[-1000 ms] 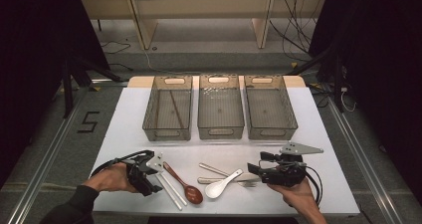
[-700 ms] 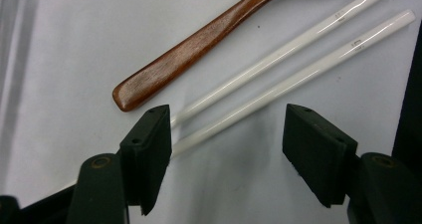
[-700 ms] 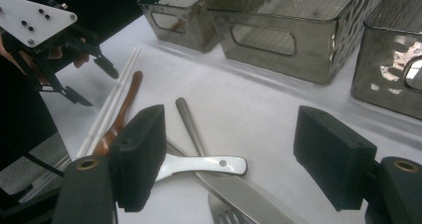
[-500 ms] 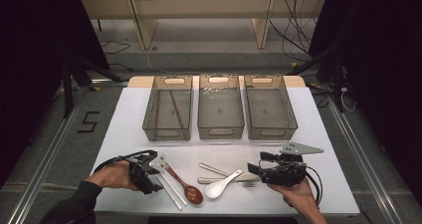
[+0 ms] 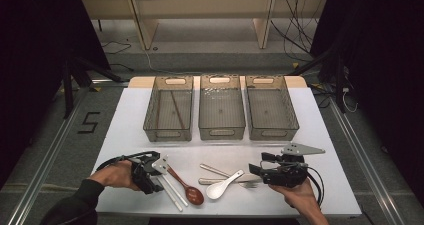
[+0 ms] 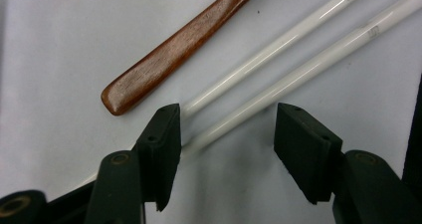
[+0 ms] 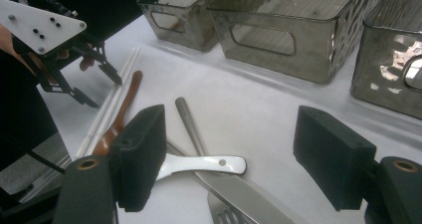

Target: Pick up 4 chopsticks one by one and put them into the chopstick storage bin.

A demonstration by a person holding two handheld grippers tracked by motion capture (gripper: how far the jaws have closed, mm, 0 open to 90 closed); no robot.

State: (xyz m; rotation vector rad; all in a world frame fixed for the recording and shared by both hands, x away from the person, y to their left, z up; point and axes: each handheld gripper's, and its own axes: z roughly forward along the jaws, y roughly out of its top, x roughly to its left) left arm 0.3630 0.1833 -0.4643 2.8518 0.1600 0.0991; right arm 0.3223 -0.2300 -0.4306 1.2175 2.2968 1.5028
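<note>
Two white chopsticks lie side by side on the white table, next to a brown wooden spoon. My left gripper points down at the chopsticks' near ends. Its jaws have just been closing, and both ends lie in the gap; the pads do not press on them. In the high view the left gripper is at the front left, with the chopsticks and wooden spoon beside it. My right gripper hovers open at the front right, its jaws empty above a white spoon.
Three clear bins stand in a row at the table's back; the left one holds a dark stick. A metal fork and a metal handle lie crossed with the white spoon at front centre.
The left gripper's jaws have narrowed around the chopsticks' ends. Both hands have stayed in place.
</note>
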